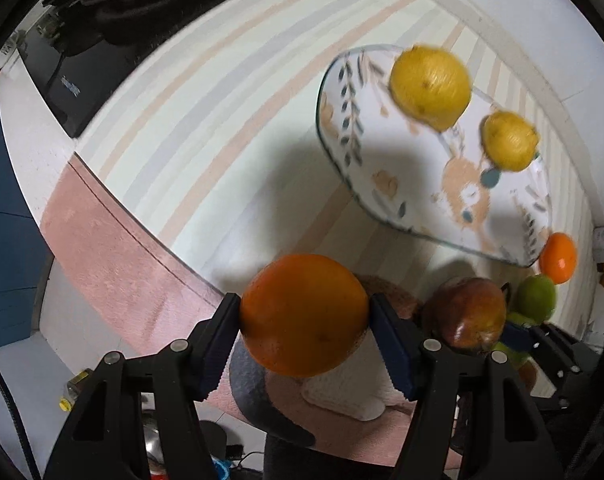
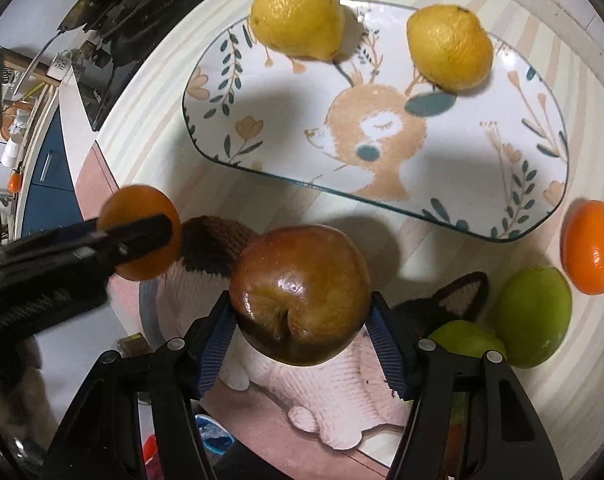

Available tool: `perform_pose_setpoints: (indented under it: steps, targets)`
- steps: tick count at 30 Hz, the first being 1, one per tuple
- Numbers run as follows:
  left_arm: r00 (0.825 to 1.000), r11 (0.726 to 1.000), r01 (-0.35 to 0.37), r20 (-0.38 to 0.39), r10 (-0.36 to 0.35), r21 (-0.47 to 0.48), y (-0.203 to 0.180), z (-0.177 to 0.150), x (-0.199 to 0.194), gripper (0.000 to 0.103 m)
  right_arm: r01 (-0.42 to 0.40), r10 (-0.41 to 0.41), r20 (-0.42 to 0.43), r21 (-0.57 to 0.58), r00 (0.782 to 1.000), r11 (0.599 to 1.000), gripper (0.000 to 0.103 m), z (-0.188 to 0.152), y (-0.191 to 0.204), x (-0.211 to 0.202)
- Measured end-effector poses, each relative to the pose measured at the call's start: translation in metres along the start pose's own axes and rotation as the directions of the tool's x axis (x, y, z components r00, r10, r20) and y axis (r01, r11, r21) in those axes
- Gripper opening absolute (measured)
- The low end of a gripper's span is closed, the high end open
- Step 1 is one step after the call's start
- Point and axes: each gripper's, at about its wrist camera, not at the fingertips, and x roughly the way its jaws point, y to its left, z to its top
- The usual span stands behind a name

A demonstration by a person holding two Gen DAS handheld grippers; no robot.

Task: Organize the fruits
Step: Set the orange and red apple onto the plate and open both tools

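Fruit lot: one plate with two lemons, two fruits held in tongs, three loose.

Left tongs (image 1: 304, 316), jaws partway apart, clamped a round, dull-skinned orange (image 1: 304, 314) off the striped tablecloth (image 1: 206, 120), left of the plate. The rounded-rectangular glazed ceramic plate (image 2: 534, 216), printed with a deer and leaves, held two pebbly yellow lemons (image 2: 298, 20) (image 2: 450, 48) along its far edge, apart from each other. Right tongs (image 2: 302, 312), likewise half open, gripped a glossy red-brown apple (image 2: 300, 294) in front of the plate. At right on the cloth lay two smooth green fruits (image 2: 536, 316) (image 2: 468, 338) touching, and a small glossy tangerine (image 2: 592, 246) just beside them.
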Motion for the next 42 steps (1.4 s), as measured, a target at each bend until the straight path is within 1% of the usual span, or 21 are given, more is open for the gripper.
perform_pose_setpoints:
  steps: [1, 5, 8, 11, 14, 15, 16, 20, 25, 27, 30, 31, 32, 33, 34, 35, 36, 37, 39, 40, 42]
  targets:
    - [1.0, 1.0, 0.007, 0.012, -0.007, -0.001, -0.001, 0.001, -0.003, 0.063, -0.008, 0.008, 0.014, 0.004, 1.0, 1.0, 0.067, 0.001, -0.001, -0.006]
    - [0.996, 0.999, 0.052, 0.068, -0.053, 0.011, -0.005, 0.013, -0.037, 0.063, -0.045, 0.044, 0.076, 0.019, 0.996, 0.999, 0.067, 0.006, -0.008, -0.035]
    - [0.992, 0.996, 0.084, 0.094, -0.087, 0.033, -0.017, 0.034, -0.058, 0.063, -0.068, 0.064, 0.114, 0.035, 0.991, 0.997, 0.067, 0.021, -0.014, -0.051]
    - [0.992, 0.995, 0.087, 0.092, -0.091, 0.045, -0.021, 0.063, -0.059, 0.063, -0.066, 0.059, 0.125, 0.053, 0.99, 0.996, 0.067, 0.042, -0.02, -0.048]
    - [0.995, 0.996, 0.079, 0.063, -0.082, 0.047, -0.031, 0.095, -0.043, 0.063, -0.066, 0.058, 0.111, 0.076, 0.992, 0.995, 0.067, 0.064, -0.025, -0.035]
    - [0.995, 0.996, 0.079, 0.052, -0.082, 0.047, -0.032, 0.101, -0.04, 0.063, -0.068, 0.059, 0.108, 0.084, 0.992, 0.994, 0.067, 0.07, -0.027, -0.029]
    - [0.996, 0.996, 0.081, 0.031, -0.082, 0.039, -0.032, 0.111, -0.032, 0.063, -0.07, 0.06, 0.105, 0.091, 0.993, 0.993, 0.067, 0.075, -0.027, -0.023]
    - [0.995, 0.995, 0.1, -0.029, -0.099, 0.013, -0.035, 0.131, -0.01, 0.063, -0.101, 0.09, 0.093, 0.124, 0.992, 0.987, 0.067, 0.086, -0.031, -0.007]
    - [0.993, 0.996, 0.091, -0.074, -0.09, 0.009, -0.037, 0.137, 0.006, 0.063, -0.144, 0.135, 0.072, 0.143, 0.988, 0.979, 0.067, 0.093, -0.034, 0.01]
    - [0.992, 0.997, 0.083, -0.095, -0.082, 0.005, -0.037, 0.137, 0.011, 0.064, -0.174, 0.166, 0.063, 0.166, 0.984, 0.971, 0.069, 0.096, -0.035, 0.016]
    - [0.99, 0.997, 0.082, -0.113, -0.082, -0.012, -0.036, 0.135, 0.016, 0.064, -0.196, 0.189, 0.055, 0.182, 0.98, 0.964, 0.069, 0.1, -0.036, 0.021]
    - [0.99, 0.997, 0.071, -0.122, -0.073, -0.016, -0.035, 0.135, 0.019, 0.064, -0.198, 0.191, 0.052, 0.187, 0.98, 0.962, 0.071, 0.101, -0.038, 0.019]
    - [0.99, 0.998, 0.064, -0.127, -0.065, -0.015, -0.035, 0.135, 0.021, 0.064, -0.197, 0.191, 0.048, 0.189, 0.98, 0.962, 0.076, 0.101, -0.04, 0.017]
    - [0.99, 0.998, 0.066, -0.124, -0.068, -0.015, -0.035, 0.135, 0.022, 0.064, -0.193, 0.188, 0.046, 0.191, 0.981, 0.962, 0.079, 0.101, -0.04, 0.015]
    - [0.99, 0.997, 0.078, -0.118, -0.079, -0.016, -0.034, 0.134, 0.021, 0.07, -0.193, 0.188, 0.045, 0.19, 0.981, 0.963, 0.079, 0.101, -0.041, 0.013]
    - [0.99, 0.997, 0.077, -0.114, -0.079, -0.02, -0.034, 0.135, 0.02, 0.087, -0.192, 0.188, 0.043, 0.189, 0.981, 0.963, 0.079, 0.1, -0.041, 0.01]
    - [0.992, 0.997, 0.071, -0.104, -0.072, -0.017, -0.034, 0.136, 0.018, 0.093, -0.184, 0.18, 0.039, 0.189, 0.983, 0.965, 0.08, 0.098, -0.042, 0.007]
    - [0.994, 0.998, 0.062, -0.086, -0.062, -0.009, -0.033, 0.137, 0.015, 0.094, -0.178, 0.174, 0.038, 0.188, 0.984, 0.966, 0.081, 0.095, -0.045, 0.003]
    - [0.997, 0.999, 0.052, -0.062, -0.052, -0.001, -0.034, 0.137, 0.007, 0.094, -0.159, 0.155, 0.039, 0.187, 0.987, 0.969, 0.089, 0.092, -0.045, -0.004]
    - [0.997, 0.999, 0.055, -0.055, -0.055, -0.001, -0.034, 0.137, 0.004, 0.094, -0.142, 0.137, 0.041, 0.187, 0.99, 0.972, 0.091, 0.089, -0.048, -0.01]
    - [0.998, 0.999, 0.047, -0.03, -0.047, 0.001, -0.033, 0.134, -0.005, 0.094, -0.074, 0.066, 0.05, 0.181, 0.997, 0.981, 0.093, 0.083, -0.051, -0.021]
